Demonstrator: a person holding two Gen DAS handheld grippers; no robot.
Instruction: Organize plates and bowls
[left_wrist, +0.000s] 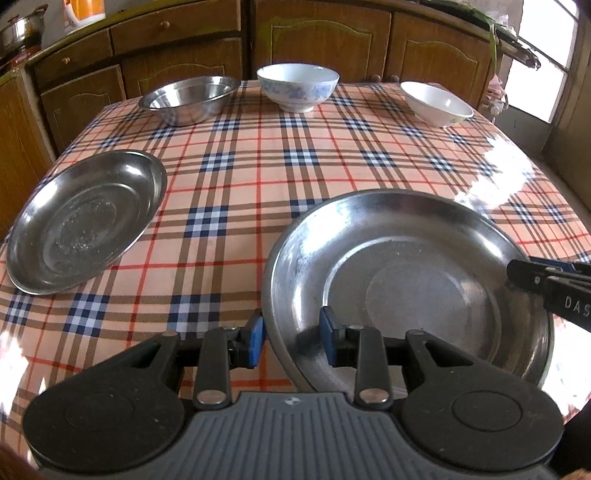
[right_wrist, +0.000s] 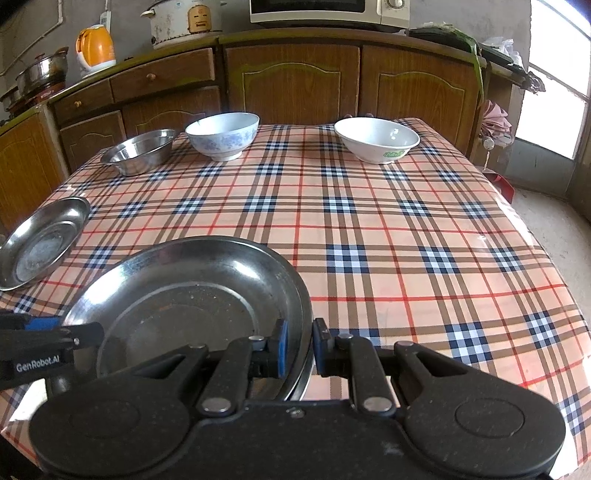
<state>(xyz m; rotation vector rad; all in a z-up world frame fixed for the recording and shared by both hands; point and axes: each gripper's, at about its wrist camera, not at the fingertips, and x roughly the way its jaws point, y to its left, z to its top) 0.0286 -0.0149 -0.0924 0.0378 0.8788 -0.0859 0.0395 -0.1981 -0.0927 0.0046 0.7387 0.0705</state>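
Two grippers meet on one steel plate (left_wrist: 406, 280) at the near edge of the desk (right_wrist: 369, 236). The left gripper (left_wrist: 291, 339) straddles the plate's near-left rim, one blue finger outside and one inside the dish, with a small gap visible, so its fingers look part-open and I cannot tell whether they press the metal. The right gripper (right_wrist: 300, 349) has its fingers closed tightly on the plate's near-right rim, one pad inside, one outside. Being round, the plate has no long axis; what matters is that its rim runs between each pair of fingers, and the right hand has the firmer hold. A second, smaller steel plate (left_wrist: 85, 221) lies apart to the left, nearer the left hand, and looks the likely place for stacking. Beyond a bare stretch of the glossy checked tablecloth (left_wrist: 258, 177), three bowls line the far edge: a steel bowl (left_wrist: 188, 98) on the left, a blue-flowered china bowl (left_wrist: 297, 86) in the middle, and a white bowl (left_wrist: 436, 103) to the right, all well apart. Behind them stand wooden cabinets (right_wrist: 295, 77) carrying an orange kettle (right_wrist: 95, 46), a rice cooker (right_wrist: 184, 20) and a microwave (right_wrist: 328, 11), with a bright window (right_wrist: 557, 81) to the right.
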